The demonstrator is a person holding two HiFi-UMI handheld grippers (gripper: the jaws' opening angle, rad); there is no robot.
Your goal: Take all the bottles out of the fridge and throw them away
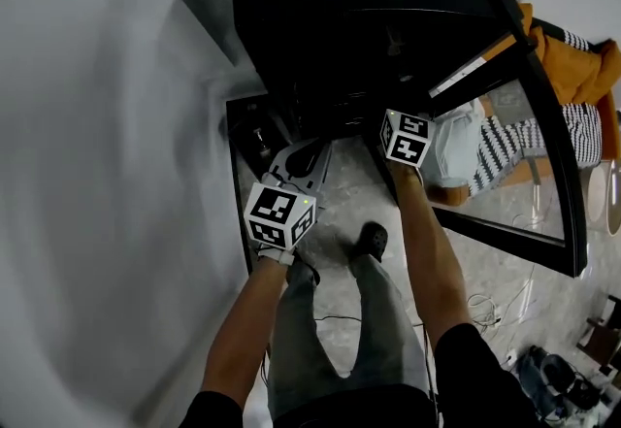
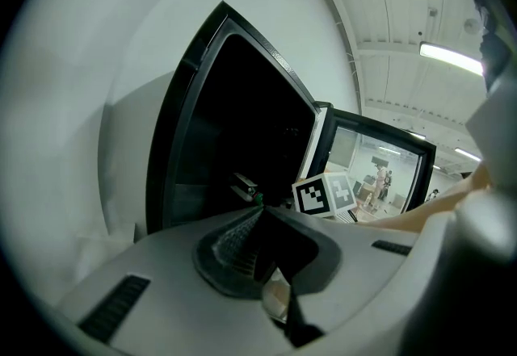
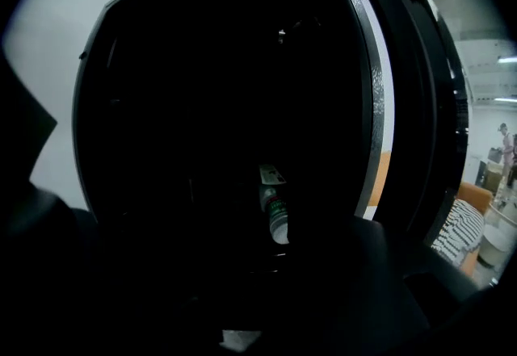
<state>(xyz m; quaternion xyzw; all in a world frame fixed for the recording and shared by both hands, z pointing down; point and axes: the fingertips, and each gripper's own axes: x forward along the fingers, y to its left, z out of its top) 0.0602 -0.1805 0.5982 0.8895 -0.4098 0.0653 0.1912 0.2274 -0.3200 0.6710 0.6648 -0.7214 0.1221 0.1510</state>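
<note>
Grey floor (image 1: 342, 195), dark fridge (image 1: 369, 18), door (image 1: 543, 154) open. Bottle (image 3: 275, 215) deep inside fridge, ahead of right hand-held gripper (image 3: 260, 270): jaws apart, nothing gripped. Left hand-held gripper (image 2: 260, 214): jaws together, nothing seen held. Bottle likely light, smooth, slightly crushable plastic; grip across labelled mid-body, moderate squeeze.

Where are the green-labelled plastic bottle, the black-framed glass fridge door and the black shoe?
green-labelled plastic bottle (image 3: 275, 213): right gripper view, on its label.
black-framed glass fridge door (image 2: 380, 173): left gripper view, on the glass pane.
black shoe (image 1: 372, 240): head view, on its upper.
</note>
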